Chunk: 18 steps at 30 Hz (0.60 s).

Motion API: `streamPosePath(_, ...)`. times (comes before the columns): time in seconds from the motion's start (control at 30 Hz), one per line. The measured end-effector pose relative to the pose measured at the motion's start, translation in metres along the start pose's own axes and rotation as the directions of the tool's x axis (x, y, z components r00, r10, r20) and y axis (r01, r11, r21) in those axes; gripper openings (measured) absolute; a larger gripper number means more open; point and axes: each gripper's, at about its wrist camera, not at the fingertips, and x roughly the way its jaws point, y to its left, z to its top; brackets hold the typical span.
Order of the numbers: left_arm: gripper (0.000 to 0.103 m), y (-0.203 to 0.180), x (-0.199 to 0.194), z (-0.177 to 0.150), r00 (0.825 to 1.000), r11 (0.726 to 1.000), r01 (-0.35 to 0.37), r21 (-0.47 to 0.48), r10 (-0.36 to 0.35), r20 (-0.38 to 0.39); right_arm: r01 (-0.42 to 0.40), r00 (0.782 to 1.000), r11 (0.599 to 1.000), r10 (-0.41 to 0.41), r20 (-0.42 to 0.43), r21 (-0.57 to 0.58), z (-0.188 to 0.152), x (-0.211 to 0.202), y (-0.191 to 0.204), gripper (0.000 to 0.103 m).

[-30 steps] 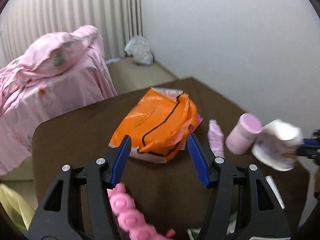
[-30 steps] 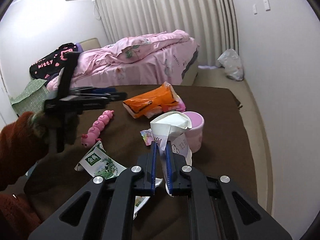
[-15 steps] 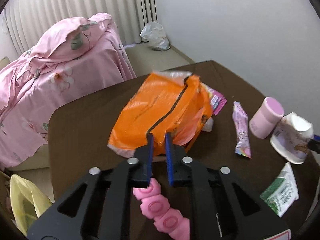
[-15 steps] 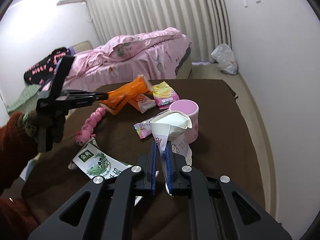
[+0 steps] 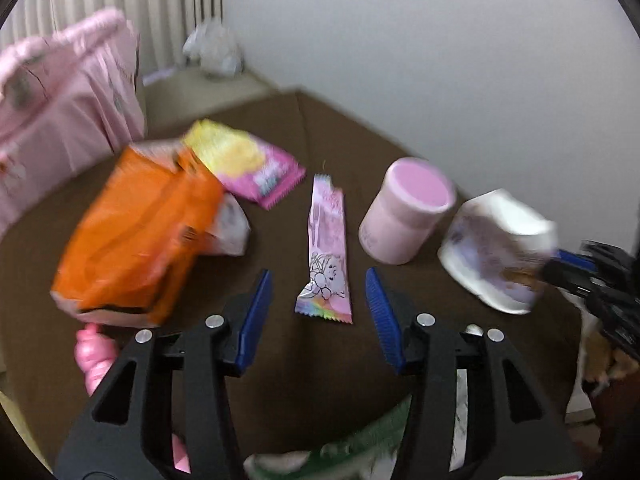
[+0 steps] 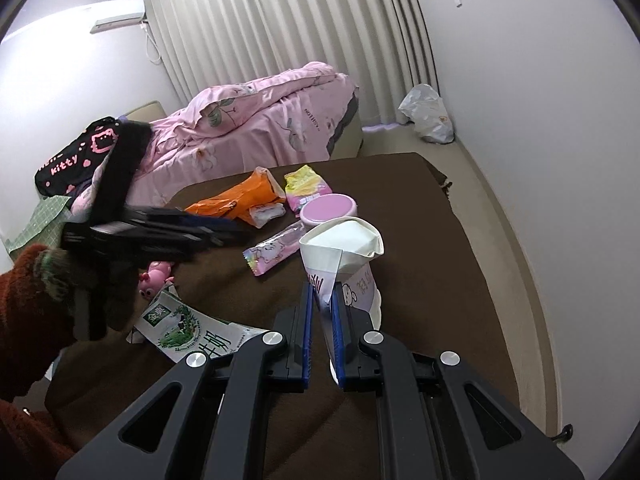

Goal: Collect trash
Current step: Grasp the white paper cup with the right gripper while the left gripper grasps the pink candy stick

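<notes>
Left wrist view, left to right: an orange bag (image 5: 136, 236) at centre left, the left gripper (image 5: 318, 312) spread wide below a pink wrapper (image 5: 326, 250) mid-frame, a pink cup (image 5: 406, 210), then a crumpled white cup (image 5: 496, 250) at right, pinched by the right gripper (image 6: 322, 328), all over the brown table (image 5: 400, 148).

Soft, even indoor light, no hard shadows. Left wrist view heavily motion-blurred: orange bag (image 5: 140, 236), pink bedding (image 5: 60, 92) and crumpled paper cup (image 5: 496, 252) smeared; left gripper (image 5: 318, 316) comparatively crisp. Right wrist view mostly sharp; left gripper (image 6: 216, 232) streaked by motion there. Strong fisheye bending of curtain (image 6: 304, 28) and wall lines, black vignette at corners. Dark surface (image 6: 432, 240) dim, white walls bright, no glare.
</notes>
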Motion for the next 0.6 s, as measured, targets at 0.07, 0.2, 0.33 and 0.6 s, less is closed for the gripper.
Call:
streamPosePath(0.07,0.037,0.004,0.017,0.006,0.998,0.999,-0.006,-0.046,0.003,-0.061,-0.004,1.0,1.0,0.004,0.0,0.011,0.0,-0.001,-0.002,0.01)
streamPosePath(0.2,0.012,0.013,0.021,0.007,0.997,0.994,0.02,-0.111,-0.028,-0.07,-0.038,0.999,0.999,0.038,0.004,0.022,0.002,-0.005,-0.001,0.01)
streamPosePath(0.33,0.007,0.02,-0.009,-0.004,1.0,0.989,0.009,-0.148,-0.009,0.003,-0.068,0.997,0.998,0.068,0.025,-0.016,0.01,-0.011,0.013,0.01)
streamPosePath(0.6,0.007,0.03,-0.109,-0.052,0.981,0.968,0.044,-0.247,0.005,0.194,-0.278,0.96,0.961,0.278,0.025,-0.006,0.024,-0.014,0.053,0.01)
